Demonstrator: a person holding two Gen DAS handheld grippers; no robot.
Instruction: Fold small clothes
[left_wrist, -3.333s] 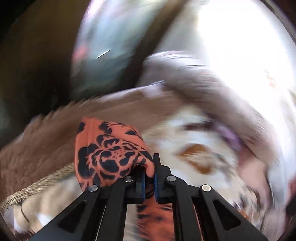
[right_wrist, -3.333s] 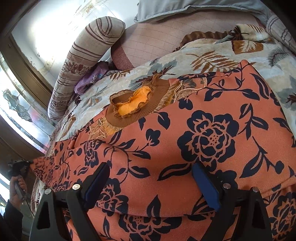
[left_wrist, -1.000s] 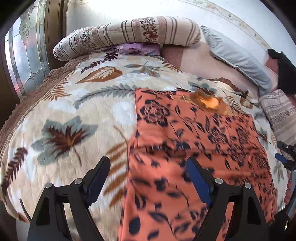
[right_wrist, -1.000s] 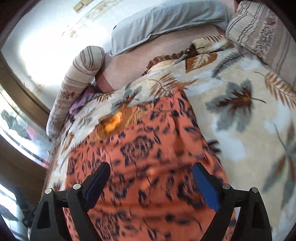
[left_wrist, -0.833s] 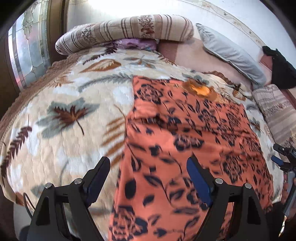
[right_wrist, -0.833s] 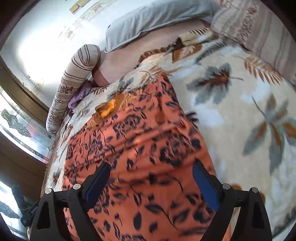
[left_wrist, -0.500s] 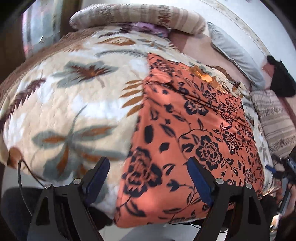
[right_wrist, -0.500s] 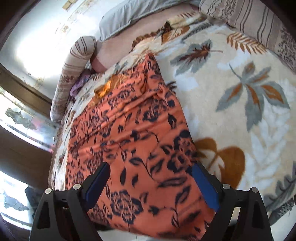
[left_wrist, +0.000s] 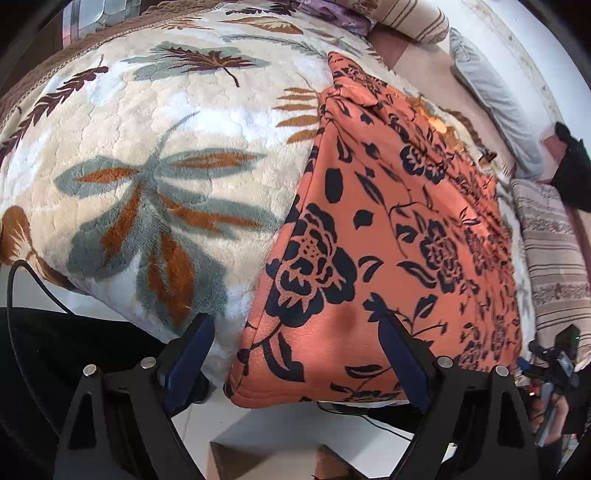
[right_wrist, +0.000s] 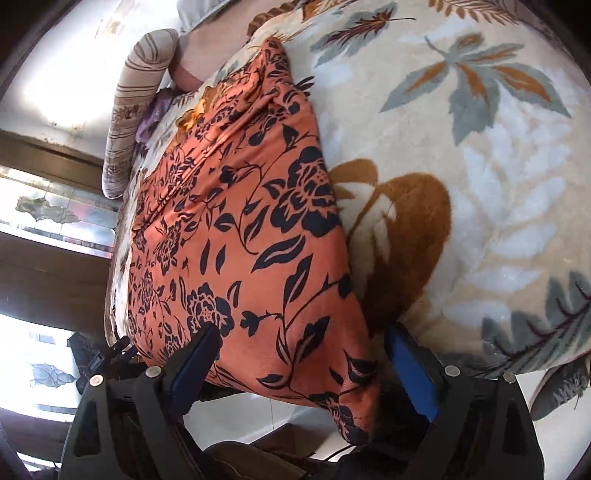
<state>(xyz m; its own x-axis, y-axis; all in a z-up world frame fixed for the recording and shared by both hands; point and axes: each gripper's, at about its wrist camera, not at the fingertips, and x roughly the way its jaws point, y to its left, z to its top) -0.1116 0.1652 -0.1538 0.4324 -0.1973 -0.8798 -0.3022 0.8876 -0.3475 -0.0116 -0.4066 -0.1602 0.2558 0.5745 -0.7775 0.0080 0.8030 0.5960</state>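
So your orange garment (left_wrist: 402, 225) with navy flowers lies flat on leaf-print blanket (left_wrist: 155, 155), long axis toward pillows, hem hanging off near edge. Left gripper (left_wrist: 295, 354) and right gripper (right_wrist: 301, 354) spread wide, empty.

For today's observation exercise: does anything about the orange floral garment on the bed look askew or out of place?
Yes: the orange floral garment overhangs the near edge of the leaf-patterned blanket, its lower hem corners drooping toward the floor.
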